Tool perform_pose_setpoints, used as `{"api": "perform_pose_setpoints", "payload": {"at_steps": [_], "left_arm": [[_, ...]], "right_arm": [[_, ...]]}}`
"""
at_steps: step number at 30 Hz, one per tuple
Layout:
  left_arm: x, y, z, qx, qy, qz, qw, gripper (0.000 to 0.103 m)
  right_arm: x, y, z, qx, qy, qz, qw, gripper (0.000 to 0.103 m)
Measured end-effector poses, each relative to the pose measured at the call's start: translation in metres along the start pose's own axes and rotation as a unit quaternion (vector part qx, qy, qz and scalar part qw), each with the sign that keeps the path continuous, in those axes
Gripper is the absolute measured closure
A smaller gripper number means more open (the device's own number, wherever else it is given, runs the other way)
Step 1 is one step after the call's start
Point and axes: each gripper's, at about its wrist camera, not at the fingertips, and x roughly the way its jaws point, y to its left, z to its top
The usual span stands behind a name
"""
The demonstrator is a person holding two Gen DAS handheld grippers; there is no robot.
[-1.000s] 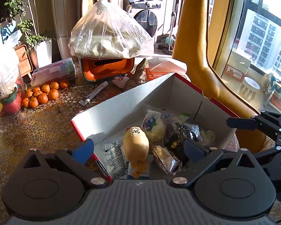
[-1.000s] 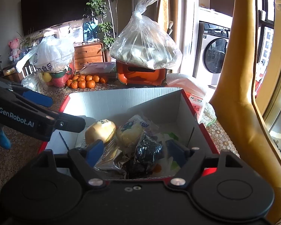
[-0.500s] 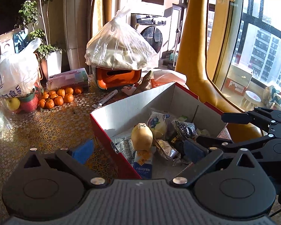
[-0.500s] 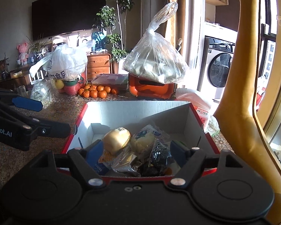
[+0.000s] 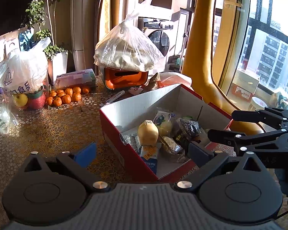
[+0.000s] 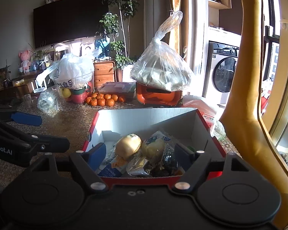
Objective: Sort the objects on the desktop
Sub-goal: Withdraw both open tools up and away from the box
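Left tongs (image 5: 142,153) were spread wide apart w/ nothing between them, hovering over the near left corner of the red cardboard box (image 5: 128,153). One blue pad sat over the bench (image 5: 53,126) outside the box, the other over the inside edge. Right tongs (image 6: 140,153) were also apart and empty, hanging over the near wall of the same box, pads on either side of the pile w/o touching it afaict.

Box sat open on the patterned bench cloth, white inside, red outside. Inside it was a heap of stuff: a round yellowish capsule toy (image 5: 147,132) on top of a blue and white carton (image 5: 150,158), a pale packet w/ blue print (image 5: 163,122) just behind, a black crinkly snack bag (image 5: 188,130) to the right, plus a silvery wrapper (image 6: 138,167) near the front. All touching each other, kinda jumbled.

Rest of the bench was untouched: a bunch of small oranges (image 5: 66,95) at the back left, a white shopping bag (image 5: 24,71) beside them w/ an apple under it, a clear lidded case (image 5: 74,77) behind the oranges, and an orange container (image 5: 124,78) w/ a big tied clear plastic bag (image 5: 126,49) sitting on top. A thin white stick-like thing (image 5: 115,96) lay between the oranges and the box, couldn't tell what it was.
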Motion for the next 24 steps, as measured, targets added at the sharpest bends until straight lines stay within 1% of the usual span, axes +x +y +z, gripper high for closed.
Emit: {"api": "perform_pose_setpoints", "payload": {"at_steps": [10, 13, 15, 17, 24], "left_arm": [[-0.005, 0.004, -0.009, -0.012, 0.001, 0.005, 0.9999, 0.000], [-0.007, 0.002, -0.012, -0.005, -0.002, 0.015, 0.9999, 0.000], [-0.009, 0.002, -0.013, -0.002, -0.003, 0.018, 0.9998, 0.000], [-0.009, 0.003, -0.015, -0.005, -0.002, 0.014, 0.9999, 0.000], [-0.009, 0.006, -0.018, -0.016, 0.003, 0.017, 0.9997, 0.000]], "right_arm": [[-0.018, 0.006, -0.005, 0.018, -0.009, -0.003, 1.000, 0.024], [-0.022, 0.008, -0.007, 0.016, -0.014, 0.007, 1.000, 0.024], [-0.026, 0.010, -0.008, 0.014, -0.024, 0.009, 1.000, 0.020], [-0.028, 0.013, -0.008, 0.009, -0.033, -0.001, 0.999, 0.018], [-0.028, 0.013, -0.010, 0.015, -0.034, -0.010, 0.999, 0.015]]}}
